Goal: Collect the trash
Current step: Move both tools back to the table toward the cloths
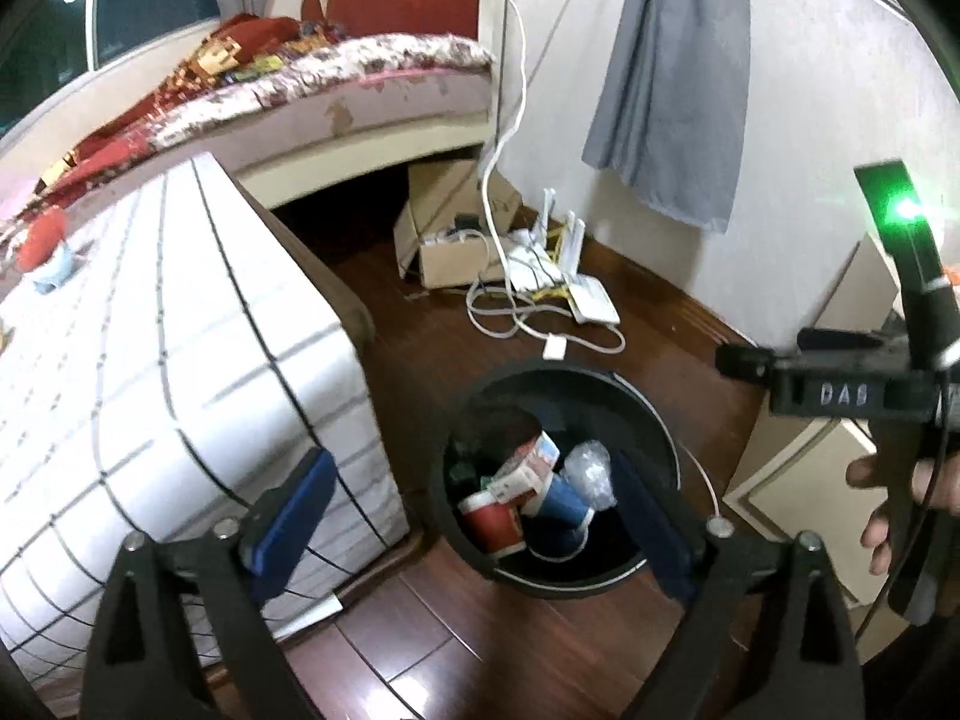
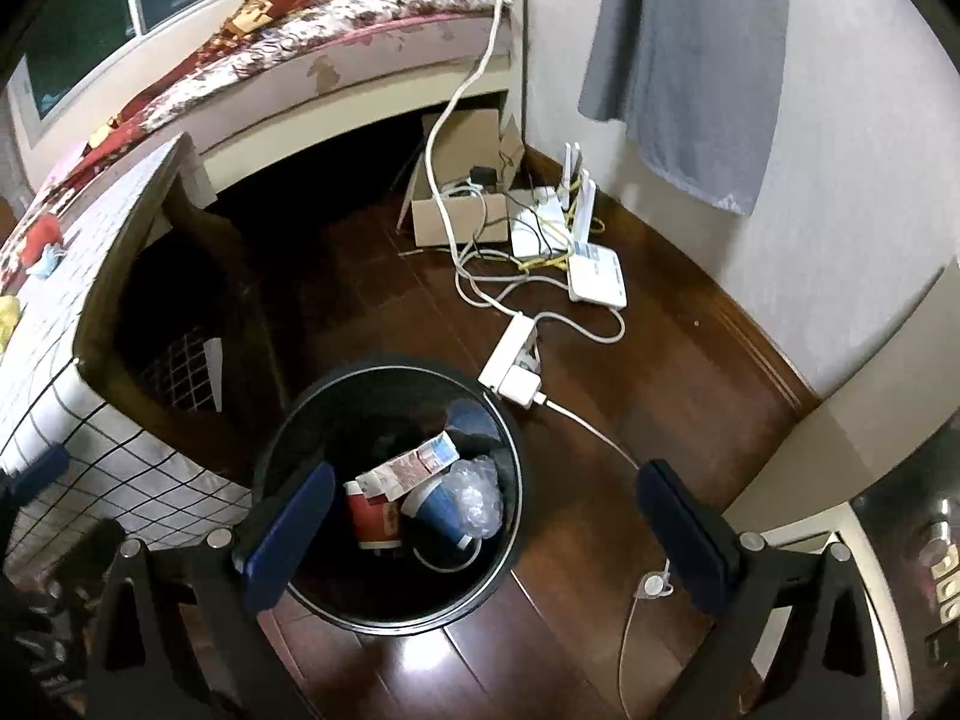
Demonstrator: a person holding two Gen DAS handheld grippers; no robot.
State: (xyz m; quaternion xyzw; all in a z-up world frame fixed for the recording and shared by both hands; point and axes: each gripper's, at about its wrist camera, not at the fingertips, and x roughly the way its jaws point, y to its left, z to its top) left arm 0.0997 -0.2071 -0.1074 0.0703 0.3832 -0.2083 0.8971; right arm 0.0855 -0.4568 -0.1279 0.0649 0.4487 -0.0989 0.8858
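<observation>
A dark wooden floor (image 2: pixel 660 360) runs to pale walls (image 2: pixel 840 180), with a bed (image 1: pixel 336 90) far left under a dark window (image 1: pixel 150 6), a grid-patterned mattress (image 1: pixel 150 330) near left and grey cloth (image 2: pixel 690 60) hanging far right

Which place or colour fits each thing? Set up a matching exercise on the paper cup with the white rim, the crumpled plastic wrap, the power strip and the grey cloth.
Things:
1. red paper cup
2. plastic wrap
3. power strip
4. grey cloth

Matches:
A. hangs against the white wall
B. lies on the wooden floor beside the bin
C. clear and crumpled, in the black bin
D. red, lying in the bin next to a blue cup

Pairs: 1-D, 2-C, 3-B, 4-A
</observation>
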